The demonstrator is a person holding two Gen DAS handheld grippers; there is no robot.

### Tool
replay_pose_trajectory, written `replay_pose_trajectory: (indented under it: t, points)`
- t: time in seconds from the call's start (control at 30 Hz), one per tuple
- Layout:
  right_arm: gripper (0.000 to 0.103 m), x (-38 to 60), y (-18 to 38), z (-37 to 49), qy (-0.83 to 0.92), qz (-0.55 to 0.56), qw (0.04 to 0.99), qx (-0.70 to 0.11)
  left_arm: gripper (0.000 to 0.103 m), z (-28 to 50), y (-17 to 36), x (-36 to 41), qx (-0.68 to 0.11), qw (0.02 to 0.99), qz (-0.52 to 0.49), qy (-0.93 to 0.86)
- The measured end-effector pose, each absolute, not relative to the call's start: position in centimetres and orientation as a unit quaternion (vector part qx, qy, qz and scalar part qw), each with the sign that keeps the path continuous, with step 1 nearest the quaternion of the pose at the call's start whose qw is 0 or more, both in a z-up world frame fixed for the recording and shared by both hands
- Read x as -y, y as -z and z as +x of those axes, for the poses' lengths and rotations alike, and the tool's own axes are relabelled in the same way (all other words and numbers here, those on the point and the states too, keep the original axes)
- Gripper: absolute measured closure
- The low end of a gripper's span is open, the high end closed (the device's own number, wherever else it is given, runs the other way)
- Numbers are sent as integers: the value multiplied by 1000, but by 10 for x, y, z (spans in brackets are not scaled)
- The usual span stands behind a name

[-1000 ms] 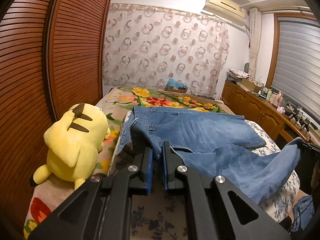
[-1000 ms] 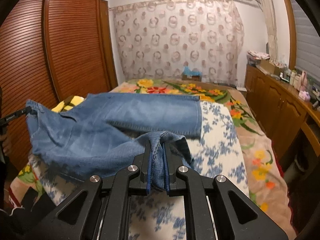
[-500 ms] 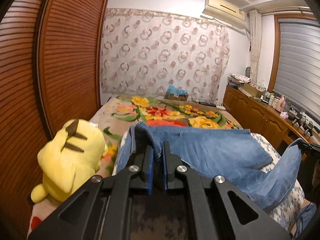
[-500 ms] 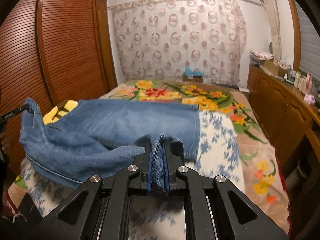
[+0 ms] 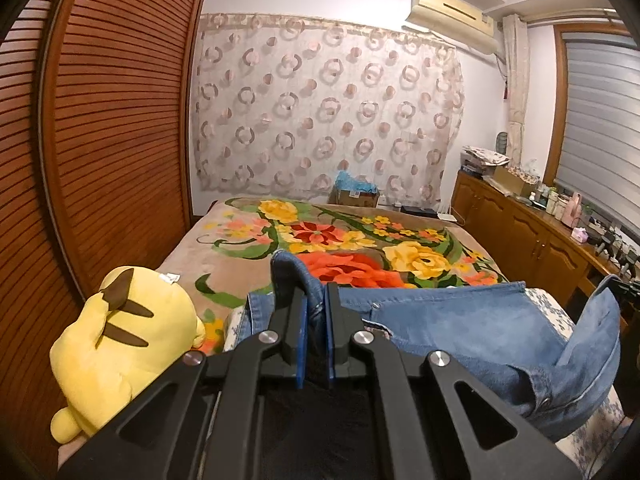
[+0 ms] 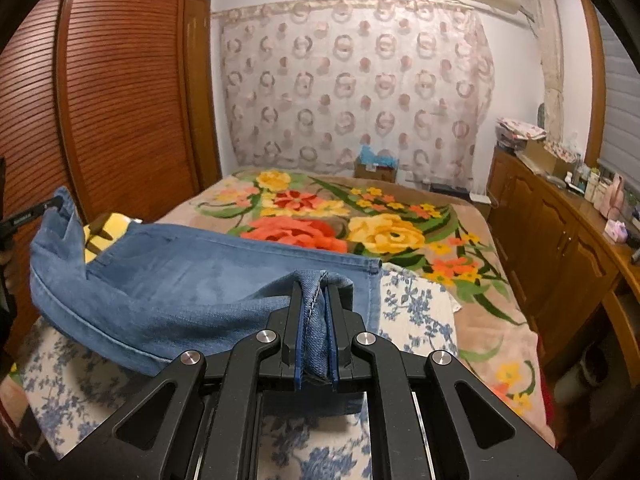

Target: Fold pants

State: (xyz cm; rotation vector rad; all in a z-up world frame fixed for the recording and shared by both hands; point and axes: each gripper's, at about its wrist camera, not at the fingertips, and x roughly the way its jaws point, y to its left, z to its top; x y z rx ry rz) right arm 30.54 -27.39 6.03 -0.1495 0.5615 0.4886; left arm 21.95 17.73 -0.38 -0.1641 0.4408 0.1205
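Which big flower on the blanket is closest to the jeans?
The big orange-red flower. The jeans lie right along its near edge, while the big yellow flower sits beside it and the dark red one lies farther back.

The right tongs pinch a fold of blue jeans above the floral bed.

Left gripper's arm: a small pale word on the black bar at the left edge of the right wrist view — too small and blurred to read.
Cardboard box: a pale label on its front, at the far end of the bed — no letters legible.
Elsewhere: nothing readable.
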Motion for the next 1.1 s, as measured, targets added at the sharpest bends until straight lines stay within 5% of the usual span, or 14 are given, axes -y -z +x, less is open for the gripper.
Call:
replay_pose_trajectory:
  t: [0.8, 1.1]
  points:
    - [96, 250, -8, 442, -210, -52, 917, -336, 99, 334, 61, -213, -290, 948, -91, -90]
    - [92, 245, 17, 454, -190, -66, 908, -367, 87, 337, 63, -208, -311, 942, -83, -97]
